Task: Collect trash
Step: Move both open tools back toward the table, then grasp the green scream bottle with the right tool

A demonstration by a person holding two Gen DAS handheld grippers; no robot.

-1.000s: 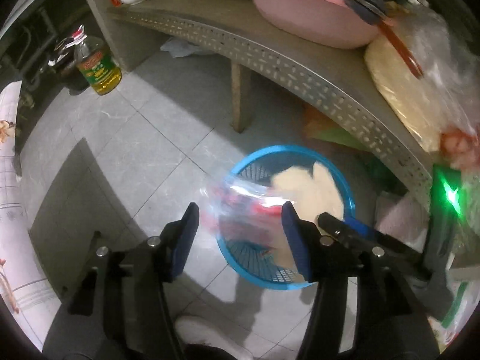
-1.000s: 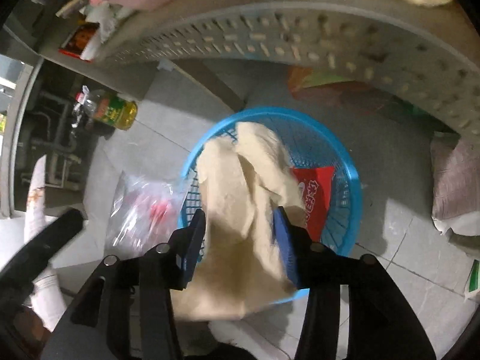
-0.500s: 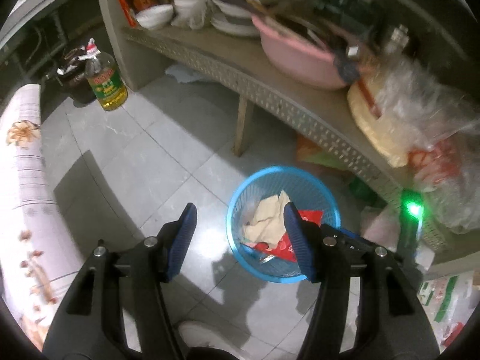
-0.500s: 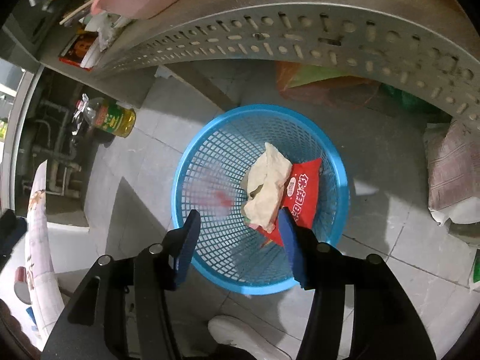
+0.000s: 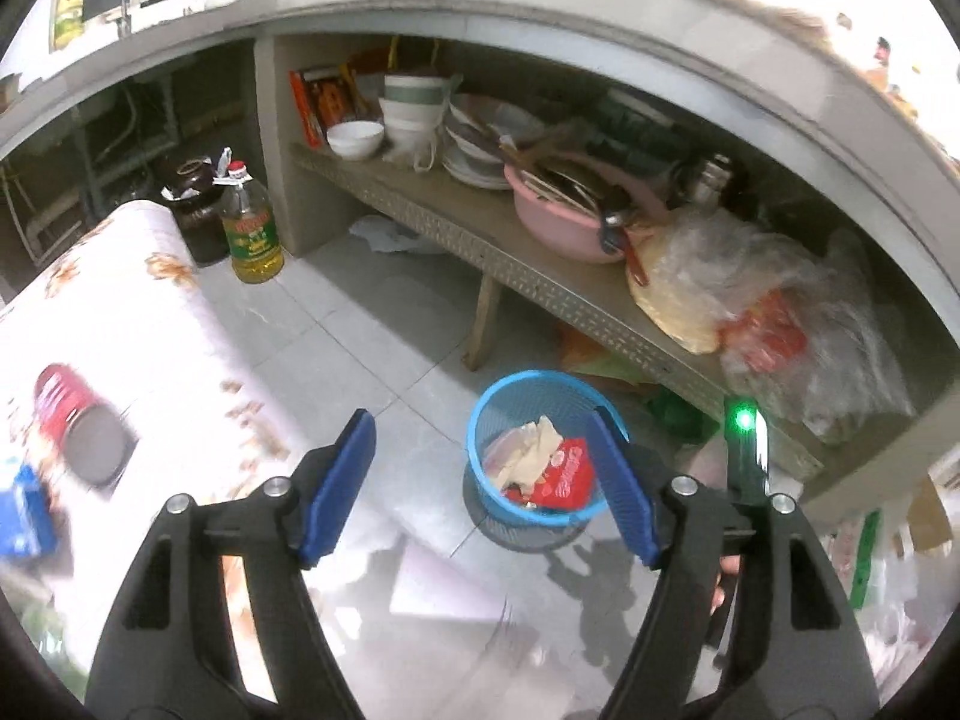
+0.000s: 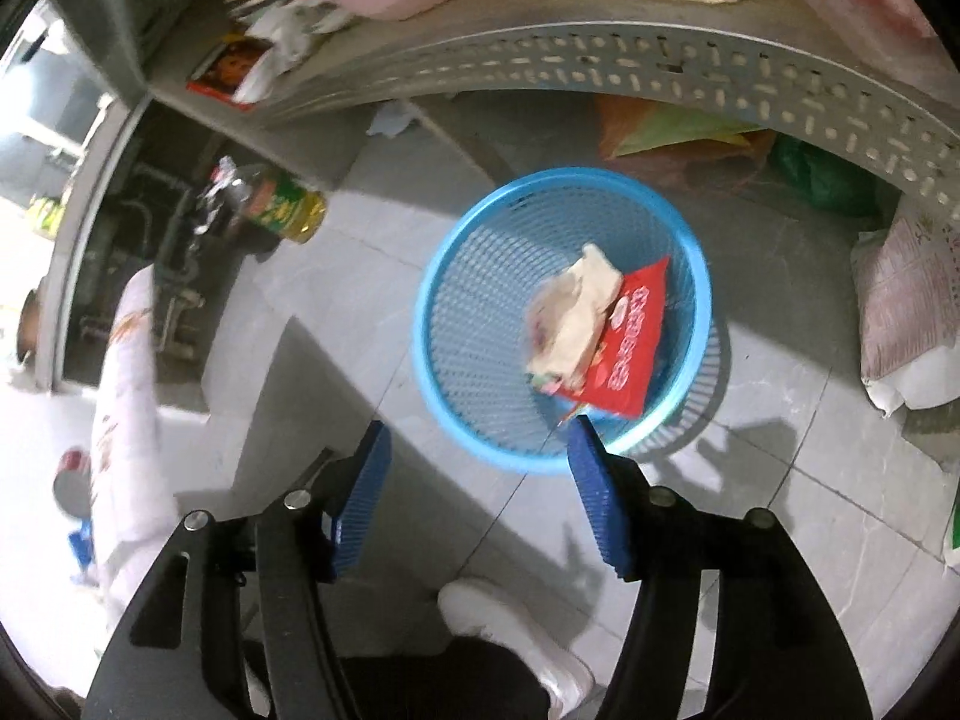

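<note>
A blue mesh trash basket (image 5: 480, 420) (image 6: 468, 324) stands on the tiled floor under a shelf. Inside it lie a crumpled beige paper (image 5: 534, 450) (image 6: 573, 312) and a red snack wrapper (image 5: 564, 474) (image 6: 630, 354). My left gripper (image 5: 483, 474) hangs high above the floor, its jaws opening with nothing between them. My right gripper (image 6: 477, 483) hovers just in front of the basket, its jaws also opening and empty. On a floral tablecloth (image 5: 108, 312) at the left lie a red can (image 5: 72, 414) and a blue packet (image 5: 24, 504), both blurred.
A perforated metal shelf (image 5: 540, 288) (image 6: 600, 60) holds bowls, plates, a pink basin (image 5: 564, 222) and plastic bags. An oil bottle (image 5: 252, 234) (image 6: 282, 204) and a dark jar (image 5: 198, 216) stand on the floor. A sack (image 6: 906, 312) lies at the right. The person's white shoe (image 6: 510, 618) is below.
Both grippers let go of their trash, a clear bag and the beige paper, which now lie in the basket. Both rose and pulled back, the left one far more, bringing the tablecloth into view.
</note>
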